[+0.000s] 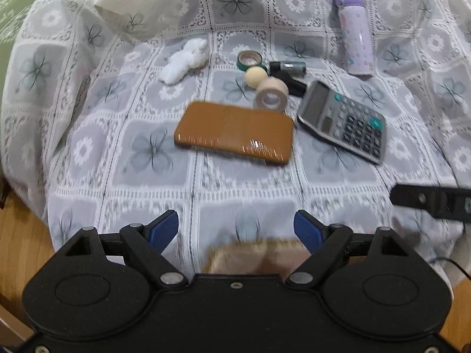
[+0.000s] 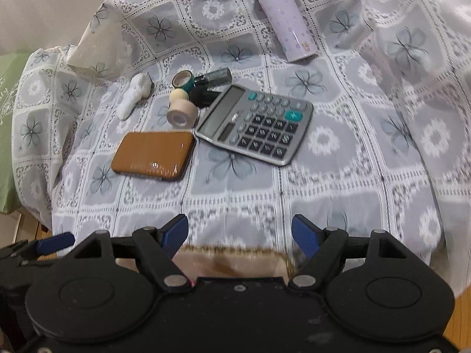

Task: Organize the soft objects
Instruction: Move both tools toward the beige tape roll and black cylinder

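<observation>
The soft things sit toward the far side of the cloth-covered counter [image 1: 244, 194]: a white fluffy toy [image 1: 185, 60] and a pale foam ball [image 1: 256, 76] wedged among tape rolls, a dark bottle and a calculator [image 2: 254, 125]. The likely trouble is crowding: reaching for the ball could knock the beige tape roll [image 1: 270, 94] rolling, and the loose cloth could snag and drag everything. Both views are smeared, so aim may be off. The left gripper [image 1: 236, 229] and right gripper [image 2: 240, 234] hover over the near edge, tilted steeply downward, jaws released and gripping nothing.
</observation>
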Available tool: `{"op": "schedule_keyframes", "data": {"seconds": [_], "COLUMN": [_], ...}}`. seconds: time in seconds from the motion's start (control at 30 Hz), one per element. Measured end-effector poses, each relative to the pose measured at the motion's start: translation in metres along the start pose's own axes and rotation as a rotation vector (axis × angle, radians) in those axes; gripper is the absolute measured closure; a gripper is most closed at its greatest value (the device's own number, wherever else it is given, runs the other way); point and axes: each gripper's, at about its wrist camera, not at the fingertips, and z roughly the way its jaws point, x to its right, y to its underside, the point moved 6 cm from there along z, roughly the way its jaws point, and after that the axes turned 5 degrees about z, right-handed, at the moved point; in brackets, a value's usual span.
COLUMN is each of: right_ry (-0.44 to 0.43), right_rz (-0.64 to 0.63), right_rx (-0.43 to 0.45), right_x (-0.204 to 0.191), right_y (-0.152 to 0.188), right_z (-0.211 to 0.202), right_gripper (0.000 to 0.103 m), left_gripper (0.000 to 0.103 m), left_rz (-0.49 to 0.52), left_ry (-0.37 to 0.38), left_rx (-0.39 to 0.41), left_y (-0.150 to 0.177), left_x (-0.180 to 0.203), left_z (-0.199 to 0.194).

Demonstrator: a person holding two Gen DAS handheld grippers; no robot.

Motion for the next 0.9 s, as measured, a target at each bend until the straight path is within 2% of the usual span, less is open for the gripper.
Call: {"op": "schedule_keyframes", "data": {"seconds": [0.4,0.5,0.63,0.9], "right_ry": [-0.018,-0.022,-0.027,-0.025], "right_rz": [0.019,0.024,0.031,0.039], "right_rx": [-0.008,-0.01,-0.014,-0.037], "right_x": [0.002,0.003,0.006,0.011], "right_y": [-0.049,-0.057,-0.065,-0.076], "right_z": [0.044,0.051,0.062,0.083], "right_gripper": [0.026,0.026,0.026,0.025], "left_gripper": [0.02,0.02,0.02,0.02], "left_rz": [0.022,0.023,0.046,0.034], "left_ry": [-0.004,0.0,-0.043,-0.028], "left_rx": [0.005,-0.023,-0.046,-0.079], "left_y": [-0.101,-0.112,-0.118,-0.133], "left_x": [0.002,0.004,0.004,0.004], "left_z": [0.068,0.086,0.108,0.138]}}
